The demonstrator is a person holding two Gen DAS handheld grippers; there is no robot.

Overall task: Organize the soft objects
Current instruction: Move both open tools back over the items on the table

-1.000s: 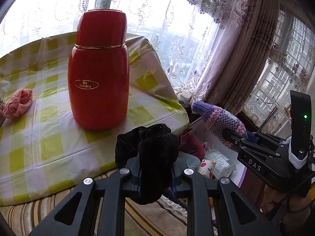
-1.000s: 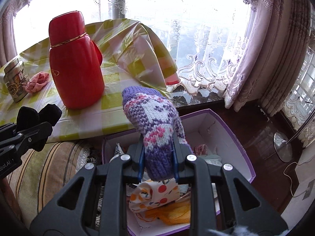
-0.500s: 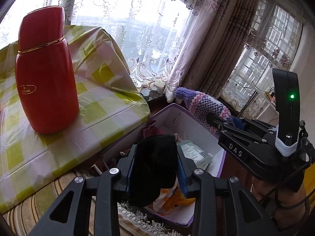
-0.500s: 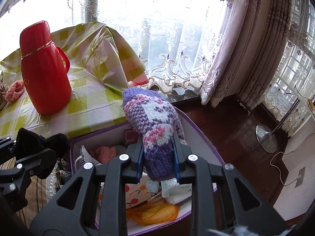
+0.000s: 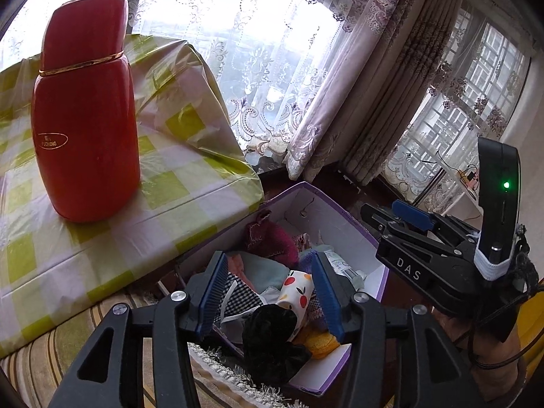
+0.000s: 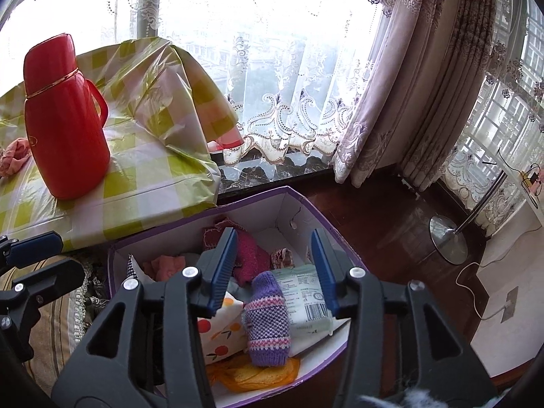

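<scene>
Purple knit mitten (image 6: 267,319) and black fuzzy piece (image 5: 272,335) now lie loose in the purple-rimmed box (image 6: 335,238) among other soft items, at 6 o'clock in both wrist views; the left gripper (image 5: 270,294) and right gripper (image 6: 275,268) are both opening, pads clear of everything. We judge this drop done, with a pink soft item (image 6: 14,156) left on the table at 9 o'clock. Green-checked plastic cloth (image 6: 149,176) carries a red flask (image 6: 63,125); lace curtains (image 6: 282,95) hang at 12, dark wood floor (image 6: 384,224) at 3.

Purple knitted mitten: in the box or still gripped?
In the box. The purple knitted mitten lies on the other soft items inside the purple box, clear of the opening right gripper.
</scene>
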